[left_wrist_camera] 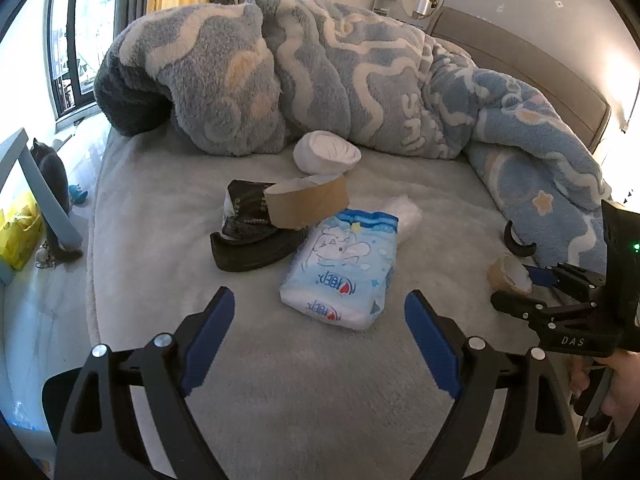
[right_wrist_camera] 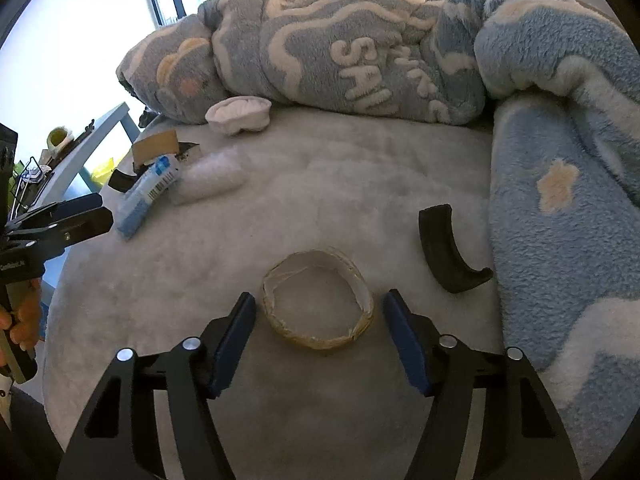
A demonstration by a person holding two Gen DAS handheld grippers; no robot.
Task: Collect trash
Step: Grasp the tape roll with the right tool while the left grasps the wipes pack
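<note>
Trash is seen scattered across the pale grey plush bed [left_wrist_camera: 280, 400]: a flattened, empty tan tape ring [right_wrist_camera: 318, 300] lies just ahead of the right gripper [right_wrist_camera: 319, 344], and a curved black plastic piece [right_wrist_camera: 446, 256] rests near it, close beside the blue-and-white fleece blanket [right_wrist_camera: 400, 40]. From the left wrist view a blue-and-white printed soft pack [left_wrist_camera: 344, 268] is shown face-up, with a brown cardboard tape roll [left_wrist_camera: 306, 200] propped on a black-and-white wrapper [left_wrist_camera: 244, 208] and a second black curved piece [left_wrist_camera: 248, 252]; a white rolled bundle [left_wrist_camera: 326, 152] lies against the blanket. Only there is a grey cat [left_wrist_camera: 52, 168] seen on the floor. From the right wrist view the pack is seen edge-on, with a clear plastic wrapper [right_wrist_camera: 208, 180] beside it.

The left gripper [left_wrist_camera: 320, 320] is held wide open over bare bed, with nothing touched. The right jaws stand partly open, the tape ring lying just beyond the blue pads [right_wrist_camera: 236, 340], not gripped.
</note>
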